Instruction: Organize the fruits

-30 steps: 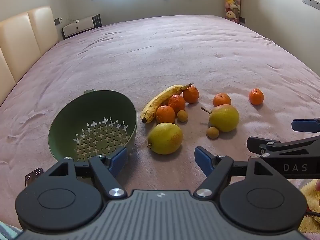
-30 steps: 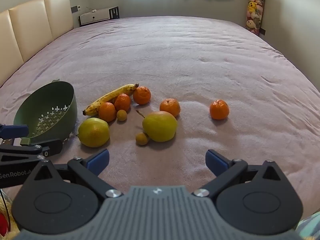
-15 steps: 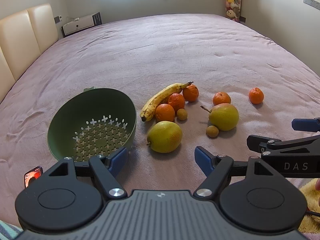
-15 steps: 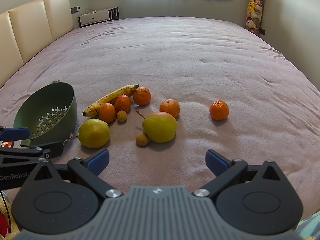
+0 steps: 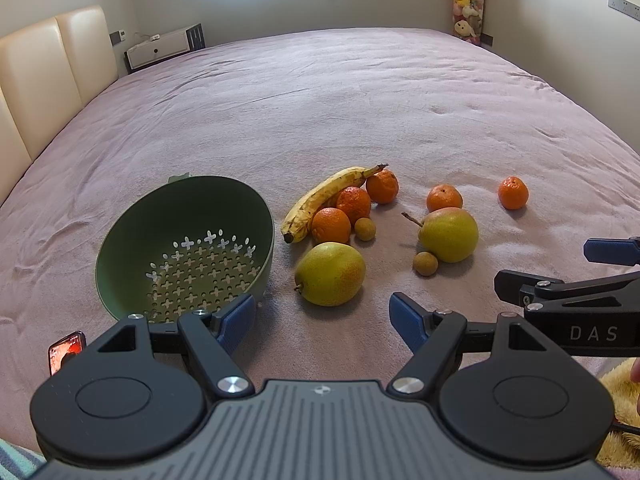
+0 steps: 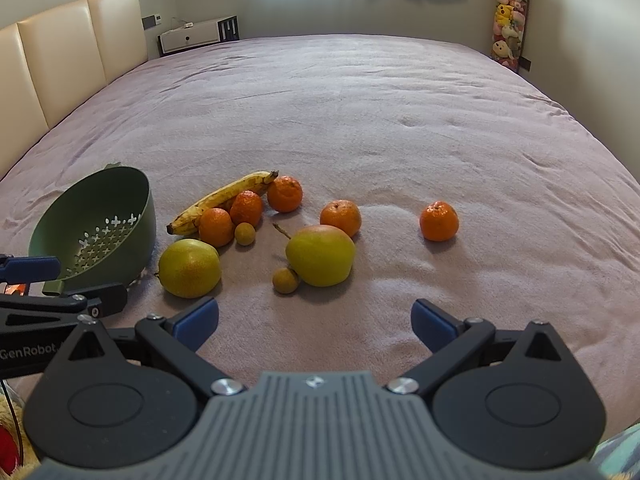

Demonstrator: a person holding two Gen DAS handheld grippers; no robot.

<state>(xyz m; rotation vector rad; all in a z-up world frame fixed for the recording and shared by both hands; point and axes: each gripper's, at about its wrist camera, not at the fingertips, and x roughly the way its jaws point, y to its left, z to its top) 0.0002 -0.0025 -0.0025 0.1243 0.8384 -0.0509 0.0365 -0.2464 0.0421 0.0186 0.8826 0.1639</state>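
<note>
A green colander (image 5: 132, 240) (image 6: 144, 216) lies tipped on the pink bedspread, nothing inside it. Right of it lie a banana (image 5: 324, 196) (image 6: 224, 198), several oranges such as one (image 5: 331, 225) by the banana and one (image 6: 439, 221) far right, two yellow-green pears (image 5: 330, 274) (image 6: 320, 255), and two small brown longans (image 5: 425, 263) (image 6: 245, 233). My left gripper (image 5: 322, 318) is open just short of the near pear. My right gripper (image 6: 314, 320) is open in front of the other pear. Neither holds anything.
The bedspread (image 6: 360, 120) stretches far back to a cream headboard (image 6: 60, 60) at left and a white cabinet (image 5: 158, 50). A phone (image 5: 66, 352) lies near the left gripper. A yellow fluffy thing (image 5: 620, 396) sits at the lower right.
Both grippers have crept slightly forward toward the fruit; the colander and fruit have not moved.
</note>
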